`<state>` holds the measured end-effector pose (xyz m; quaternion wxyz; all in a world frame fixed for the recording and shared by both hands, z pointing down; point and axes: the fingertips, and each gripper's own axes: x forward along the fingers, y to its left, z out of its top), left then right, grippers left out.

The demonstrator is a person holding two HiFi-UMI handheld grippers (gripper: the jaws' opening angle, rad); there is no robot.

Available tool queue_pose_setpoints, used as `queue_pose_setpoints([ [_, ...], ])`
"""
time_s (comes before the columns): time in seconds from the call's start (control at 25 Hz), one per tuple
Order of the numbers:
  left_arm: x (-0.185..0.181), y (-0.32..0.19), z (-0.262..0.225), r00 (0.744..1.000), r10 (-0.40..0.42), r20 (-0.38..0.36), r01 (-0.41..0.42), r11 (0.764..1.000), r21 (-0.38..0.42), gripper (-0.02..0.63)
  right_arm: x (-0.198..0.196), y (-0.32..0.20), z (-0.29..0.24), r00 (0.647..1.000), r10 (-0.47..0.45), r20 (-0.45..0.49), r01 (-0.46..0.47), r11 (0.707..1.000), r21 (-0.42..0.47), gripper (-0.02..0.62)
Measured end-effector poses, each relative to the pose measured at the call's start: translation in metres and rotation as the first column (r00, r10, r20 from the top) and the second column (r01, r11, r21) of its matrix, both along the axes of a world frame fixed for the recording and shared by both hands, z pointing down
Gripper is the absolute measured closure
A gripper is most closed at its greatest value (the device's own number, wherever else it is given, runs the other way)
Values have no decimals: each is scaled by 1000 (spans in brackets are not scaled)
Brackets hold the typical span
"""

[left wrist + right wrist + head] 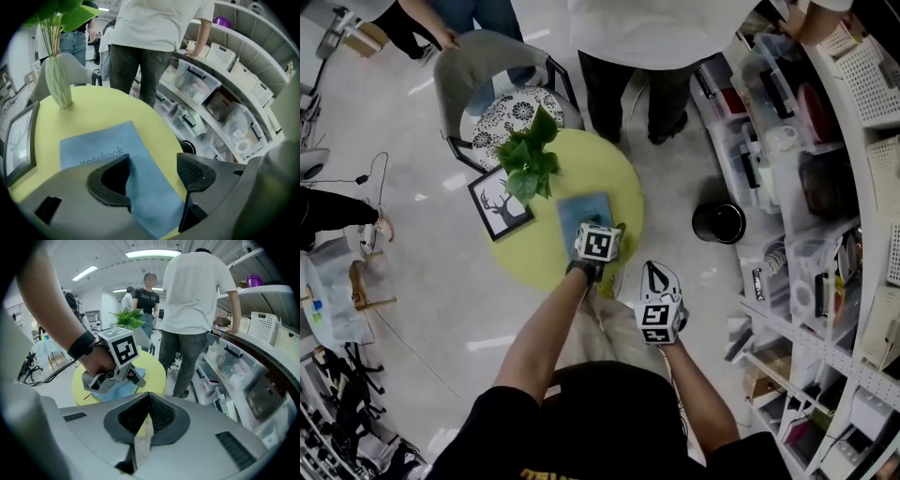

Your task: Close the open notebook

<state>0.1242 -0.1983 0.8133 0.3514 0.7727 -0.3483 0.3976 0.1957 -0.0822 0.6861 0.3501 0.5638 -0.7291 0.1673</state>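
notebook (108,150) lies flat, blue cover up, toward 5 o'clock on the yellow table (103,108); judged closed. left gripper (154,164) hangs over it, jaws apart, pinching nothing, likely so the cover rests free. right gripper (149,401) jaws together, empty, parked off-table.

Notebook (101,140) partly behind left tongs (153,164)

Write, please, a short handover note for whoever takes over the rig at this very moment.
Left claw: open, gripping nothing, poised at the near end of the blue notebook.
Right claw: shut, empty, short of the yellow table.
Done: the notebook lies closed and flat on the table, cover up.
Left: probably only to lift the left claw clear.
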Motion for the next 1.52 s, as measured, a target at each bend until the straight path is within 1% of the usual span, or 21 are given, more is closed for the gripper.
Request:
queue_pose_setpoints([
  [0.04,0,-1,-5,1000,-4,-22,4,1000,5,280,0,-1,-2,1000,0,-1,0,1000,5,595],
  [0.08,2,-5,-15,998,-5,-59,6,1000,27,276,0,-3,-4,1000,-1,-2,1,1000,11,595],
  [0.16,7,-11,-45,991,8,-137,7,994,107,279,-2,-5,-11,1000,2,-1,-2,1000,23,595],
  [0.24,0,-9,-76,982,22,-185,12,984,180,310,-6,-8,-23,1000,2,7,-2,999,44,595],
  [0.32,-15,-4,-110,975,32,-219,26,966,258,358,-13,-16,-41,1000,-7,18,6,997,79,595],
  [0.4,-35,1,-153,970,46,-239,39,940,339,410,-20,-24,-63,999,-19,29,15,993,115,595],
  [0.48,-56,8,-190,966,44,-254,63,916,397,466,-28,-30,-85,999,-28,41,22,990,143,595],
  [0.6,-84,20,-235,958,25,-287,111,887,448,504,-39,-36,-113,998,-44,54,33,983,182,595],
  [0.84,-126,52,-304,944,23,-329,169,823,542,572,-73,-27,-165,987,-103,120,72,968,240,595],
  [0.96,-142,61,-333,936,24,-352,201,784,588,588,-88,-24,-195,978,-129,163,83,960,266,595],
  [1.08,-160,74,-352,930,11,-368,235,753,615,588,-98,-17,-223,972,-148,183,91,953,289,595],
  [1.28,-183,86,-372,917,-17,-398,289,718,633,588,-101,-9,-257,970,-159,183,89,936,340,595],
  [1.4,-194,92,-380,920,-16,-391,289,702,651,588,-97,-5,-266,974,-154,168,83,926,369,595],
  [1.52,-205,94,-391,923,-14,-384,286,691,663,588,-99,-5,-278,975,-157,160,85,920,382,595],
])
